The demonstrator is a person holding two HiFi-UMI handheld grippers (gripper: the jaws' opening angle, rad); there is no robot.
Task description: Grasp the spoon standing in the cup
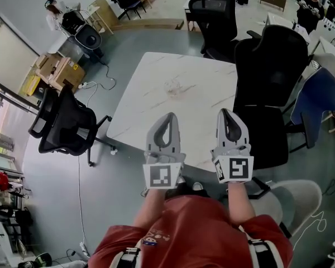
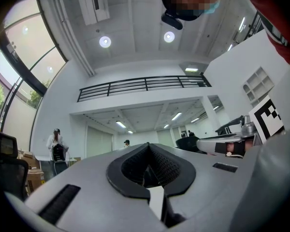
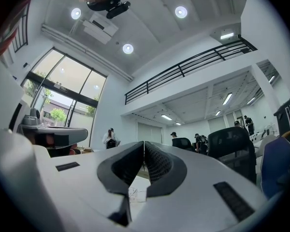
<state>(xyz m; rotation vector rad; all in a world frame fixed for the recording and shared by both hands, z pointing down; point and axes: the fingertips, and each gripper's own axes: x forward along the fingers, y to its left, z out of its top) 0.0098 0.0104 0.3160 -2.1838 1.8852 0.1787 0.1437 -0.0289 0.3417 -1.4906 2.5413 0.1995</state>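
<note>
Table (image 1: 151, 88) white, grey-veined; left tool (image 1: 168, 117), right tool (image 1: 224, 113) grey; shirt (image 1: 195, 230) red; chair (image 1: 268, 60) black.

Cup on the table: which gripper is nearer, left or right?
Left. The left gripper is short of the cup, nearly in line with it in the head view. The right gripper is as far back but off to the cup's right. Neither touches it.

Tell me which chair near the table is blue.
The blue chair at the far right, beyond the big black chair next to the table; the other chairs are black or grey.
</note>
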